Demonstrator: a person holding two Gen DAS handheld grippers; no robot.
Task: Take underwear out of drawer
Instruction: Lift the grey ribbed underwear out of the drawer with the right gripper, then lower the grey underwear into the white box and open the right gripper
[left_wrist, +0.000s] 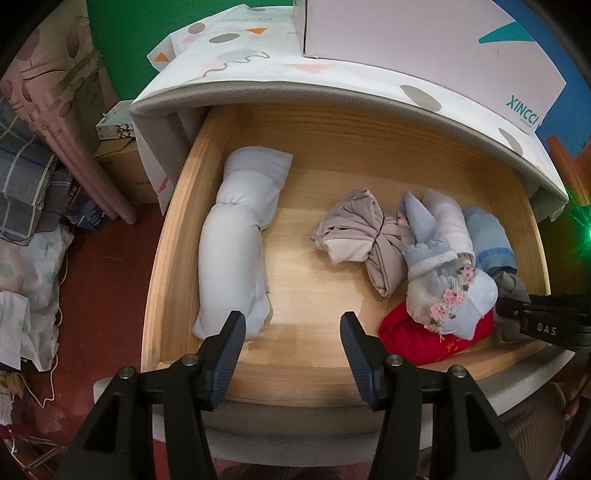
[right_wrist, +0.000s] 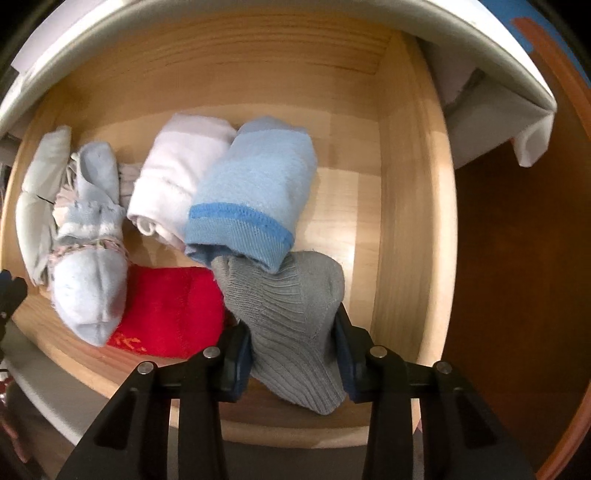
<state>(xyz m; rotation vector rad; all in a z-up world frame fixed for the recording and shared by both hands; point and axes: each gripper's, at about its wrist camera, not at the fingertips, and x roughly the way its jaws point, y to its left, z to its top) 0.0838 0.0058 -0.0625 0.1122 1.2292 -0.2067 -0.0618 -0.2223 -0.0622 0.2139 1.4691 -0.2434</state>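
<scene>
While the drawer stands pulled out: its wooden tray lies open under the white cabinet top.
Right claw: pointing down into the drawer's front right corner, its two dark pads pressed on either side of a grey ribbed sock; the sock's toe end hangs free below the pads.
Left claw: hanging over the drawer's front edge, jaws apart with nothing between them, only bare wood below.
Left side of drawer: a long pale blue-white roll of cloth lies along the left wall, from near the front edge toward the back.
Right side of drawer: a heap of small garments, touching one another.
In the heap: a beige folded bundle nearest the middle, a light blue sock with pink trim lying on a red sock, a white roll beside a blue sock with a darker band.
Underwear: I cannot tell which piece it is; all the cloth but the grey sock rests on the drawer floor.
On the cabinet top: a white box.
</scene>
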